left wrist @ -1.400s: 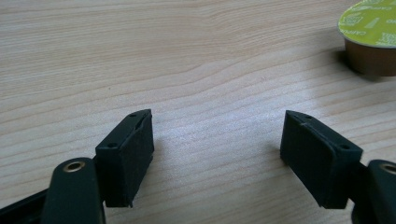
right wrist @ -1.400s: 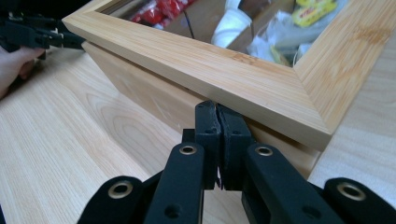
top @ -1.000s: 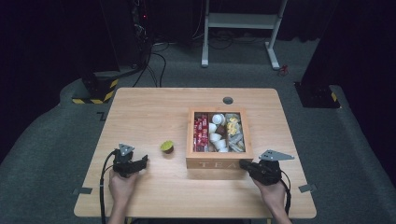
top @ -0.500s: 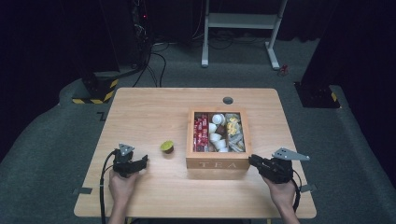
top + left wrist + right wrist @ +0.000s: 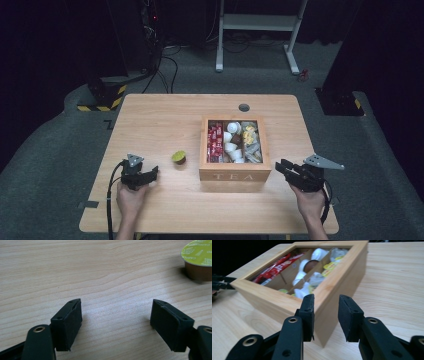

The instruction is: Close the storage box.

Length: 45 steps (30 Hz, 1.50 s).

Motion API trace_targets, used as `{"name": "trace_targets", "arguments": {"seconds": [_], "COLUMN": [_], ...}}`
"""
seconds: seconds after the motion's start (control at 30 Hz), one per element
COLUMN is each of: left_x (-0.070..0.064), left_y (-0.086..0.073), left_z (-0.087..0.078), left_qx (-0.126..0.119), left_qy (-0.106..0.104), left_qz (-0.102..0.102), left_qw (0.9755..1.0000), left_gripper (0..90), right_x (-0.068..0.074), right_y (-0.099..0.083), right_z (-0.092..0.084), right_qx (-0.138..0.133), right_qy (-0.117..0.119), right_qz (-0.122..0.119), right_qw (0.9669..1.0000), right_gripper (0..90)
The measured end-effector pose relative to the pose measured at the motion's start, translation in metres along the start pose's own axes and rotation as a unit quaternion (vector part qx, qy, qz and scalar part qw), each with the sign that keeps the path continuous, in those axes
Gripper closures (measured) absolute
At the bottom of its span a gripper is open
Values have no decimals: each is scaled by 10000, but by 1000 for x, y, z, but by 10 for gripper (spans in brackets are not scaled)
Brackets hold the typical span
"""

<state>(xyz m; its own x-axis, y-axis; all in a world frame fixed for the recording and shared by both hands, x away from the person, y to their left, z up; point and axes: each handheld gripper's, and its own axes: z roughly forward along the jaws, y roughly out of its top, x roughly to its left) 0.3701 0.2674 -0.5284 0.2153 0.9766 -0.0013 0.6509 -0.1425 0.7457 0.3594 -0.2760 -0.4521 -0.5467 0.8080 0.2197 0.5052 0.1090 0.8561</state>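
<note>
From above, the right gripper (image 5: 278, 165) has backed off to the 3 o'clock side of the tea box (image 5: 235, 150), where a second ago it sat against the box's front right corner; its jaws have just been opening, nothing between them. The left gripper (image 5: 154, 172) rests released on the bench (image 5: 160, 120), the green-lidded capsule (image 5: 178, 157) at its 1 o'clock.

Left gripper view: jaws apart over bare wood, capsule (image 5: 198, 261) untouched.

Right gripper view: the box corner (image 5: 322, 312) stands just beyond the parted pads, so the box looks placed.

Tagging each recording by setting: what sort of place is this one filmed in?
Likely a lab or studio recording bay, not a home: a lone light wooden table stands on grey carpet amid dark surroundings, with a black-and-yellow striped equipment base and a white metal stand behind.
</note>
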Motion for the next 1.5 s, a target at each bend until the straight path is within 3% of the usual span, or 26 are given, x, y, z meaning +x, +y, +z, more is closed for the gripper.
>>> {"name": "trace_targets", "arguments": {"seconds": [0.4,0.7,1.07,1.5], "left_x": [0,0,0,0], "left_y": [0,0,0,0], "left_z": [0,0,0,0], "left_qx": [-1,-1,-1,0], "left_qy": [1,1,2,2], "left_qz": [-2,-1,0,0], "left_qw": [10000,10000,10000,10000], "left_gripper": [259,259,258,258], "right_x": [-27,-41,-47,-50], "right_y": [-4,-9,-19,-27], "right_z": [4,21,45,55], "right_qx": [32,235,595,798], "right_qy": [-547,-895,-1293,-1577], "right_qz": [294,399,204,81], "right_qw": [9981,9949,9896,9842], "right_gripper": [589,539,511,490]}}
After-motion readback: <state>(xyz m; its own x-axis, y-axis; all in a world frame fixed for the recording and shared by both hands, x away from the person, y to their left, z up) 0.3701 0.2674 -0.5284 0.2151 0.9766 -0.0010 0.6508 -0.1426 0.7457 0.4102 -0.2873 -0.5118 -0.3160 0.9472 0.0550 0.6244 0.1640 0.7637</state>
